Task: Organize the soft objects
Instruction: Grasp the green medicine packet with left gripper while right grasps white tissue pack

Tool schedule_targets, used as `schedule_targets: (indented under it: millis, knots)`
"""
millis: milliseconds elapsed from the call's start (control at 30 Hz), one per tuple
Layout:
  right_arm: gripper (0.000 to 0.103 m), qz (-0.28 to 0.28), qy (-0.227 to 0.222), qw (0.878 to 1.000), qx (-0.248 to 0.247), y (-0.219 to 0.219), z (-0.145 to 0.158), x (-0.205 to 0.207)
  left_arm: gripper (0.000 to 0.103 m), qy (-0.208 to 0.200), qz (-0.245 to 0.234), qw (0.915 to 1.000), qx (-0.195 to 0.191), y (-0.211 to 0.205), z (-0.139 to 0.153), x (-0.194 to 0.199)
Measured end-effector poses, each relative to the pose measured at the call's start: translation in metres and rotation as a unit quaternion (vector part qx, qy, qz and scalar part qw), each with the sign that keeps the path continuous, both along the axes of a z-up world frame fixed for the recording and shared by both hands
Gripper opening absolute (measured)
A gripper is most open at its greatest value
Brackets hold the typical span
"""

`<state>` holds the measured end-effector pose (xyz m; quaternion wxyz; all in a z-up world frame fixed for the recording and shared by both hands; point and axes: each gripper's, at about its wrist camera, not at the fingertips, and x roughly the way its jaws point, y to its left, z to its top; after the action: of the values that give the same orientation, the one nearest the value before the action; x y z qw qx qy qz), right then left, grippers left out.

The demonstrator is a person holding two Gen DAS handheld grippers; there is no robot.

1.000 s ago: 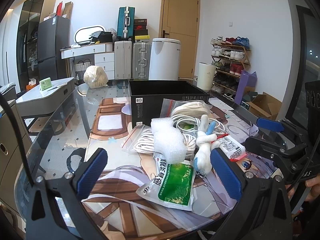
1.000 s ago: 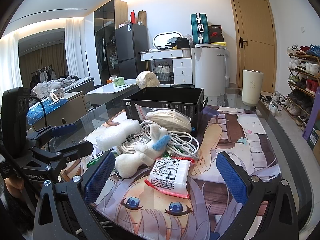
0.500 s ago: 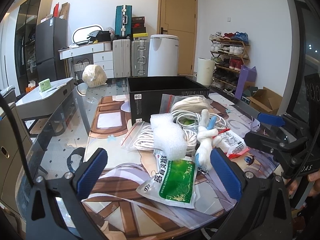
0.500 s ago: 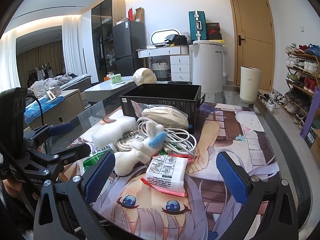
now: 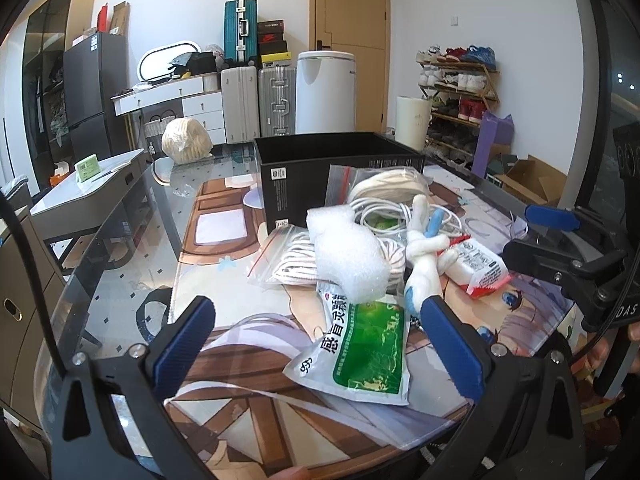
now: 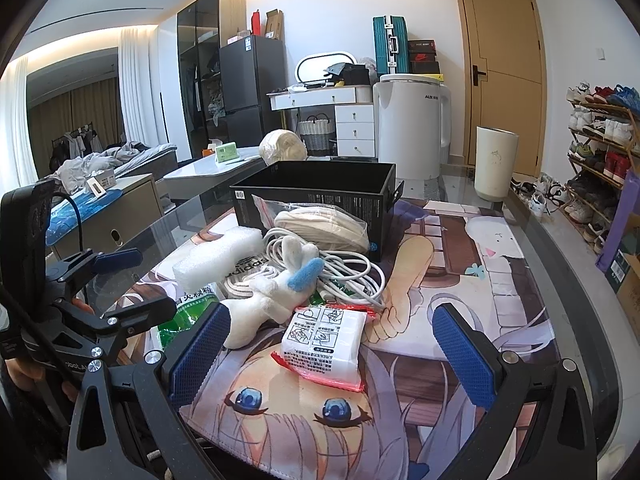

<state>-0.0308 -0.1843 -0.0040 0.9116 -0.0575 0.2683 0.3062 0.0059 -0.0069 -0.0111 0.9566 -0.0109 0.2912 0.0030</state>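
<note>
Left wrist view: left gripper [image 5: 320, 346] fingers wide apart, holding nothing; green-white sachet [image 5: 362, 350] between them. Right gripper [image 6: 332, 350] fingers likewise spread, white tissue pack [image 6: 324, 344] between. Black rectangular cardboard box [image 5: 316, 168] beyond, interior unseen.

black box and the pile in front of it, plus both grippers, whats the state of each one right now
black box: open-topped, upright, nothing visible inside
foam piece: lying atop the pile
plush toy: lying on its side
tissue pack: flat on the mat, sealed
green packet: flat, sealed
left gripper: open, empty
right gripper: open, empty
</note>
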Motion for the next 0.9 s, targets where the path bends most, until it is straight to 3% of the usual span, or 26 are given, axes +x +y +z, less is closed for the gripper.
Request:
schedule_targets:
  millis: [267, 500, 767, 900]
  knots:
    - [0.103, -0.008, 0.015, 0.999, -0.027, 0.004, -0.006, 0.005, 0.103, 0.019, -0.025, 0.9991, 0.028, -0.01, -0.008, 0.002]
    - [0.103, -0.016, 0.046, 0.998, -0.044, 0.006, -0.016, 0.017, 0.103, 0.034, -0.045, 0.9982, 0.021, -0.013, -0.012, 0.005]
    - [0.103, -0.013, 0.065, 0.995, -0.07, 0.015, -0.027, 0.025, 0.103, 0.067, -0.03, 0.996, 0.052, -0.017, -0.023, 0.015]
    - [0.103, -0.019, 0.075, 0.994, -0.078, 0.016, -0.031, 0.031, 0.103, 0.072, -0.028, 0.996, 0.046, -0.012, -0.023, 0.017]
